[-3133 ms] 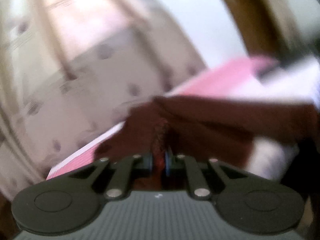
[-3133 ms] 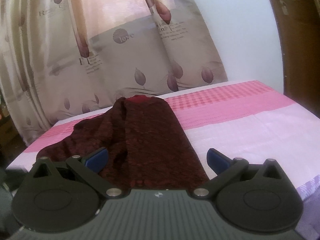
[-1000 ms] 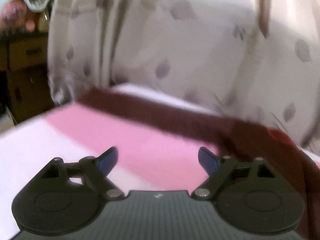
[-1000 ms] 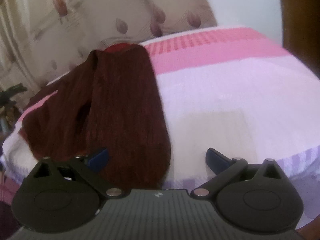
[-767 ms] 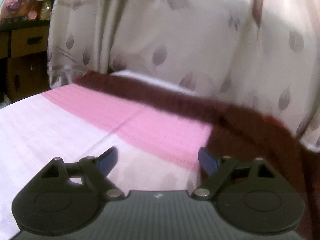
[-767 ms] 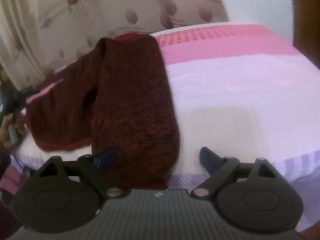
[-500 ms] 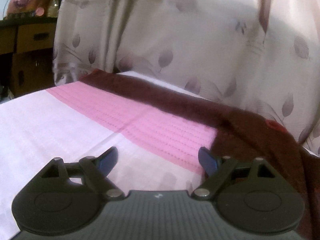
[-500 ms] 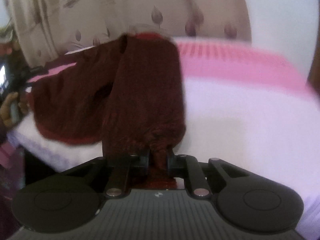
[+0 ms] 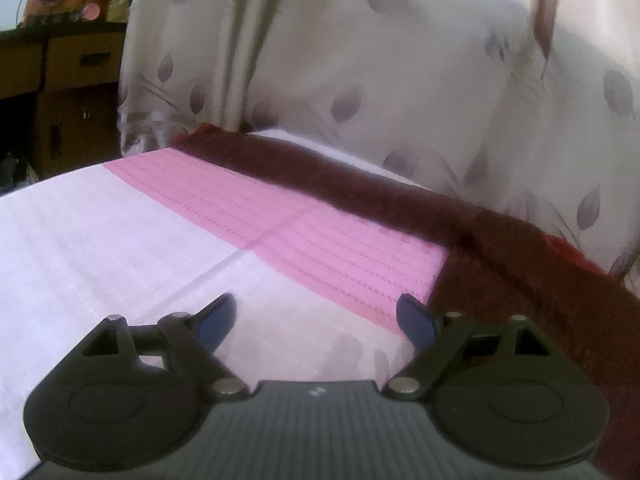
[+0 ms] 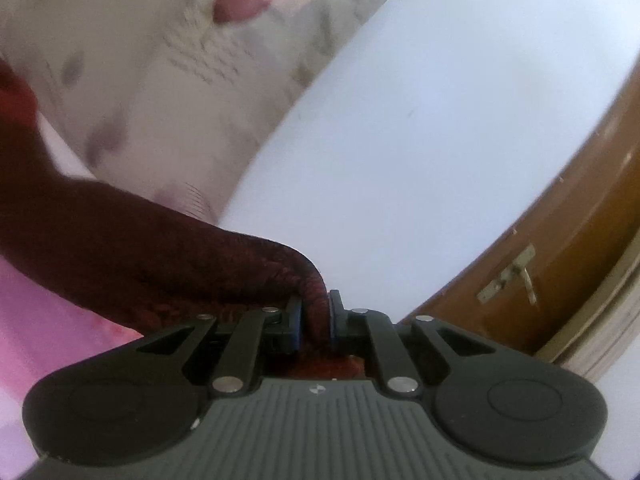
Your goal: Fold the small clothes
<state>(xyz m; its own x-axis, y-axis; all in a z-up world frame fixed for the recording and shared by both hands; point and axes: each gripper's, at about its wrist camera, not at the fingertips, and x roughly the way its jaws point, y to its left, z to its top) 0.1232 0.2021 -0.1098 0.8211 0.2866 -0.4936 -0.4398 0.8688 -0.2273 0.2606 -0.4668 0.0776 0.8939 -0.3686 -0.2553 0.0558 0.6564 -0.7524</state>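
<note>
Looking ahead: your left camera faces a pale curtain with grey leaf prints [image 9: 360, 80] hanging behind the far edge of the bed; your right camera tilts toward a plain white wall [image 10: 420, 120] and a brown wooden door with a metal latch [image 10: 560, 240].
Surroundings: a dark wooden cabinet with drawers [image 9: 60, 92] stands past the bed's left corner, with blurred pink and orange items on top that you cannot make out.
Bed: the bed under a pink-and-white woven cover [image 9: 120, 240] shows a bright pink ribbed band along its far edge and a pale, faintly textured field nearer you.
In the way: nothing lies between your left gripper's fingers; only bare cover sits under them.
Garment: the dark maroon knitted garment [image 9: 500, 248] stretches as a long fuzzy strip along the bed's far edge, widening toward the right corner, with a brighter red trim near the curtain.
Left gripper: your left gripper [image 9: 316, 316] hovers over the cover with its blue-padded jaws wide apart, holding nothing.
Right gripper: your right gripper [image 10: 315, 316] has its jaws closing on a bunched fold of the garment, which rises off the bed in a taut drape to the left.
</note>
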